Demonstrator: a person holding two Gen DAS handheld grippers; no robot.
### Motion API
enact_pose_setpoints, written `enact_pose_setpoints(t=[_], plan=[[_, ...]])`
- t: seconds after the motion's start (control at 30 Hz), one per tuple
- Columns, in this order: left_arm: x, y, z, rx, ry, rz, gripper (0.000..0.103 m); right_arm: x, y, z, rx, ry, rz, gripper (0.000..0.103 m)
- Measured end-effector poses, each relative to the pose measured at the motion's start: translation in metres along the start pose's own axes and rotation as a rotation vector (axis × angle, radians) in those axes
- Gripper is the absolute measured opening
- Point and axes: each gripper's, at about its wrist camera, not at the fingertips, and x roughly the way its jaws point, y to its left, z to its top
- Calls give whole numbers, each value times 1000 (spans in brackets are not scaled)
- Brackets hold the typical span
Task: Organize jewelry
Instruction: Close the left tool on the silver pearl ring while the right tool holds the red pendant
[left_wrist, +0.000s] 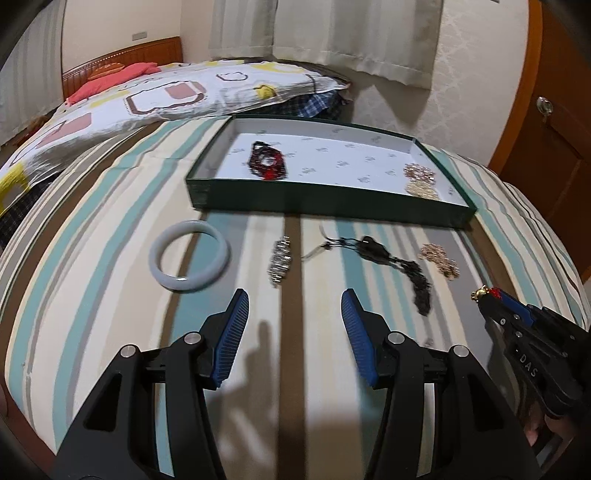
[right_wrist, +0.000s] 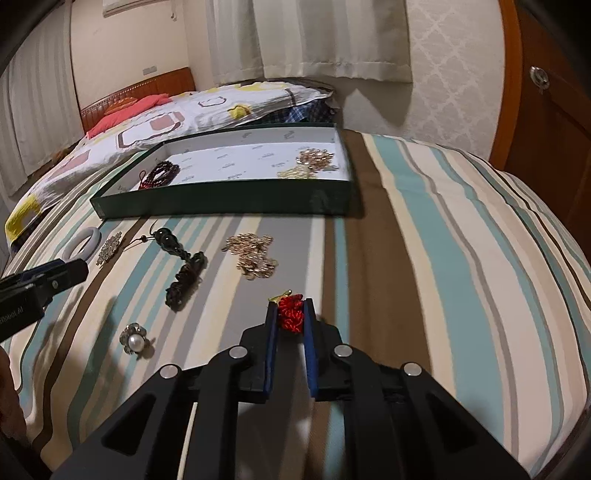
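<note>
A dark green tray (left_wrist: 325, 206) (right_wrist: 221, 208) with a white floor lies on the striped bed. It holds a dark red bead bracelet (left_wrist: 267, 162) (right_wrist: 160, 173) and gold chain pieces (left_wrist: 421, 181) (right_wrist: 314, 160). In front of the tray lie a pale jade bangle (left_wrist: 188, 254) (right_wrist: 81, 240), a silver brooch (left_wrist: 280, 262) (right_wrist: 109, 245), a black cord necklace (left_wrist: 399, 264) (right_wrist: 183, 273) and a gold chain pile (left_wrist: 439, 260) (right_wrist: 253, 254). My left gripper (left_wrist: 295, 302) is open above the bed. My right gripper (right_wrist: 291, 306) (left_wrist: 487, 295) is shut on a red knotted cord piece (right_wrist: 291, 313).
A pearl brooch (right_wrist: 135, 341) lies near the left of the right wrist view. A patterned quilt (left_wrist: 147, 96) and red pillow (left_wrist: 110, 79) lie behind the tray. A wooden door (left_wrist: 554, 129) stands at the right.
</note>
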Motion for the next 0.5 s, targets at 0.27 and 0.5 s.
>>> enact_pose_setpoints(t=[0.27, 0.5], plan=[[-11, -30, -9, 54, -8, -36, 51, -18, -16, -7, 42, -30, -16, 14], [-13, -52, -17, 99, -3, -50, 50, -26, -26, -11, 70, -47, -20, 14]])
